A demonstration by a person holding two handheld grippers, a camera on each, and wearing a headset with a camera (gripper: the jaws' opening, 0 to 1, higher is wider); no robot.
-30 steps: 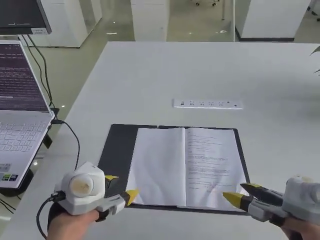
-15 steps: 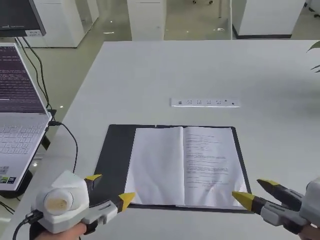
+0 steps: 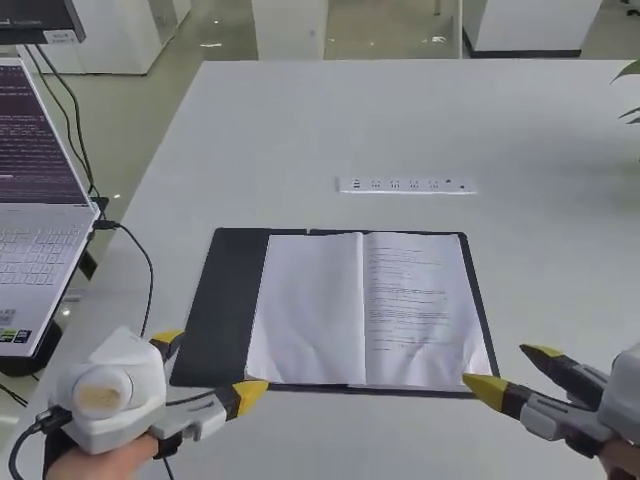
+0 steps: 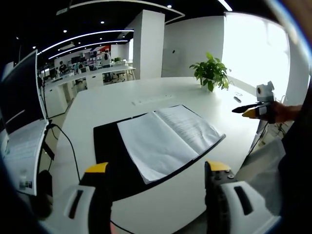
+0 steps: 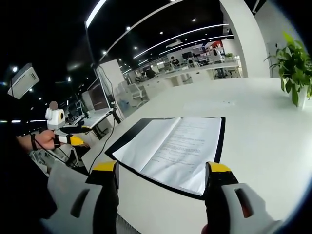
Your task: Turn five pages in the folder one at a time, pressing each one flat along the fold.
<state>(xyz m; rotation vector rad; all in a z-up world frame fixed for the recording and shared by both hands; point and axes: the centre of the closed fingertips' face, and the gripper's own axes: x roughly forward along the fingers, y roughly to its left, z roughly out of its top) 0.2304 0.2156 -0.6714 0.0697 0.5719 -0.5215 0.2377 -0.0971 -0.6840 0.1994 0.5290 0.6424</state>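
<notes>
Before the folder (image 3: 225,300), left tongs (image 3: 208,366) and right tongs (image 3: 510,368) hovering apart, both released

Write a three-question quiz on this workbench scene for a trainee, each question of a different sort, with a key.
1. True or false: the left tongs and the right tongs are both open and hold nothing.
2. What lies beyond the far edge of the folder? A. a mug B. a power strip C. a stapler
3. Fill in: the printed page lies nearer the ____ tongs.

Key: 1 true; 2 B; 3 right.
</notes>
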